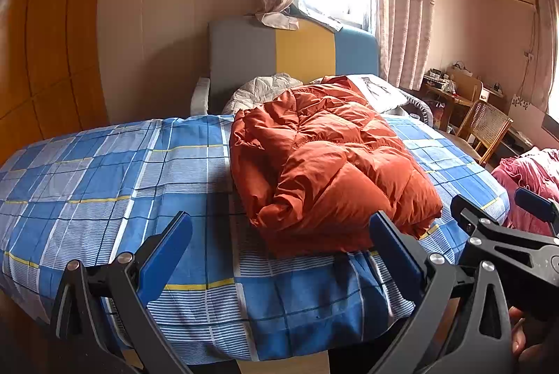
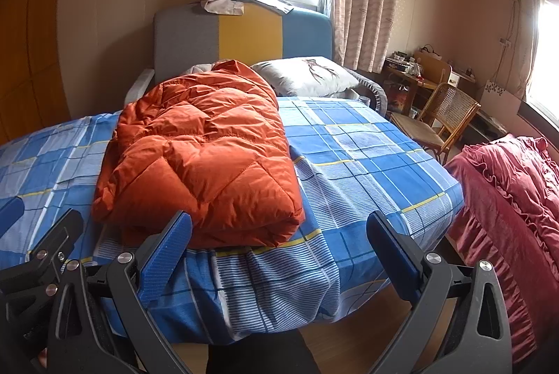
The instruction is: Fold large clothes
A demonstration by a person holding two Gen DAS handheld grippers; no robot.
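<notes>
An orange puffy down jacket (image 1: 325, 161) lies folded into a thick bundle on the blue plaid bed sheet (image 1: 104, 178). It also shows in the right wrist view (image 2: 202, 157). My left gripper (image 1: 279, 251) is open and empty, held back near the foot of the bed, just short of the jacket's near edge. My right gripper (image 2: 279, 251) is open and empty too, at the bed's foot, to the right of the jacket's near corner. Each gripper shows at the edge of the other's view.
A grey, yellow and blue headboard (image 2: 244, 35) and a white pillow (image 2: 307, 77) stand at the far end. A red ruffled cloth (image 2: 506, 217) lies to the right of the bed. A wicker chair (image 2: 436, 119) and a cluttered desk stand at the right wall.
</notes>
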